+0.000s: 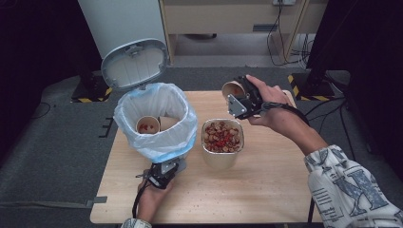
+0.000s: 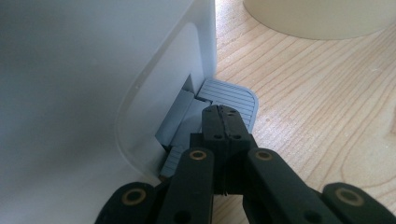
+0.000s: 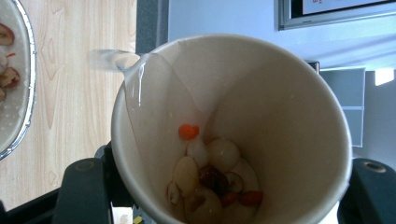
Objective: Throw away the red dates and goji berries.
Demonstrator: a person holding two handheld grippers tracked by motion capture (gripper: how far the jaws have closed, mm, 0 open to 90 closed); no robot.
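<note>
A white pedal bin (image 1: 142, 102) lined with a pale blue bag stands at the table's left, its lid (image 1: 134, 64) raised. Two used paper cups (image 1: 147, 126) lie inside. My left gripper (image 1: 164, 175) is low at the bin's front. Its jaws are shut, and the tips (image 2: 223, 114) rest on the grey ribbed pedal (image 2: 233, 93). My right gripper (image 1: 237, 97) is raised over the far right of the table, shut on a paper cup (image 1: 233, 89) tipped on its side. Food scraps and a clear film liner sit in the cup (image 3: 280, 107).
A foil container (image 1: 240, 142) of mixed food stands mid-table, just right of the bin; its rim (image 3: 29, 70) is beside the cup. The wooden table (image 1: 266, 185) has bare surface in front and to the right. Cables and dark stands lie beyond the far edge.
</note>
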